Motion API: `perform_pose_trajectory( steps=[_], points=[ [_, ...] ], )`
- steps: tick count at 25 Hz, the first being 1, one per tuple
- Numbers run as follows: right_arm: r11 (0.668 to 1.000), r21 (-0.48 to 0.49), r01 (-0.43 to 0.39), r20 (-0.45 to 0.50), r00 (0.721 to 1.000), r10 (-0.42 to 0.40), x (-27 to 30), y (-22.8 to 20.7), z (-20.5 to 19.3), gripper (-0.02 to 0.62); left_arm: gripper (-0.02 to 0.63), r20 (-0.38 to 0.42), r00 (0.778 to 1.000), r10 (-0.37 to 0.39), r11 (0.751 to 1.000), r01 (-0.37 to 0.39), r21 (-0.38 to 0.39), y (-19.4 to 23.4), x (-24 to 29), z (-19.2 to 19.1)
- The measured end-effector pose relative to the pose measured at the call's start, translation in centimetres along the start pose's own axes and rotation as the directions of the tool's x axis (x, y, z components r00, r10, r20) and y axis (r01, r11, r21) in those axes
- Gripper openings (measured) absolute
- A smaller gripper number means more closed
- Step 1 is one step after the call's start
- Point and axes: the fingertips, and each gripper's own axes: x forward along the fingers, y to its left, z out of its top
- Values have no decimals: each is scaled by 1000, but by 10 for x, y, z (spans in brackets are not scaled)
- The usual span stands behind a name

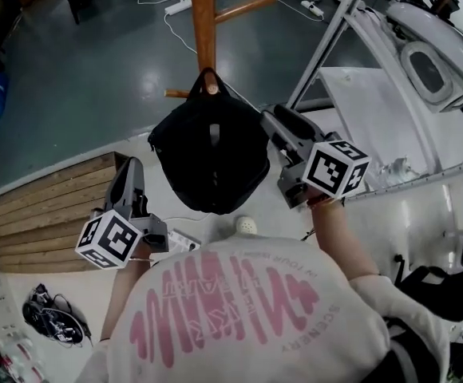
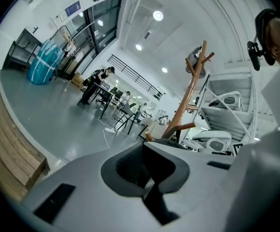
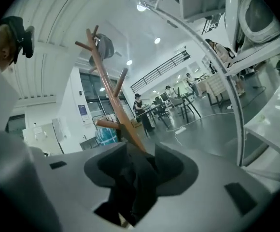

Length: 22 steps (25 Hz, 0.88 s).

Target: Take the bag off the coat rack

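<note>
The hall had a wide grey floor (image 1: 72, 78) running back behind the coat rack (image 1: 203, 14), bare on that side but for a white power strip (image 1: 177, 6) and its cable near the far edge. The black bag (image 1: 211, 154) hung by its top loop high on the rack's wooden post, sagging free below it with nothing touching its underside.

On the person's left, the stepped edge of a plank platform (image 1: 48, 206) lay under the left claw (image 1: 129, 170). That claw was held low beside the bag's left flank and apart from it, with its jaws pressed together on nothing.

On the right, a slanted white pole (image 1: 327, 46) crowded in near the right claw (image 1: 270, 122), leaving little room on that side. That claw sat at the bag's upper right edge. Its jaws stood partly apart with a fold of the black fabric between them, though I could not say the pads pressed on it. Seen along those jaws, the rack's post rose just beyond the fabric.
</note>
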Motion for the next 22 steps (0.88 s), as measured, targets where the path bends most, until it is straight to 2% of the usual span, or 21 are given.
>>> perform_pose_trajectory(
  steps=[5,9,13,18,22],
  points=[
    [993,-108,-56,-105,993,44,27,3,-10,210,5,40,998,51,999,-50,-20,9,0,5],
    [980,-187,-66,-160,986,36,43,5,-20,294,5,47,995,88,995,-86,-41,19,-4,2],
    [971,-219,-97,-216,975,49,56,8,-30,352,5,47,992,116,992,-113,-65,28,-9,1],
    [964,-232,-133,-280,958,64,67,11,-43,364,5,54,989,135,989,-131,-61,31,-15,3],
    [959,-247,-140,-295,953,63,73,11,-49,359,5,62,986,156,986,-152,-65,34,-21,4]
  ],
)
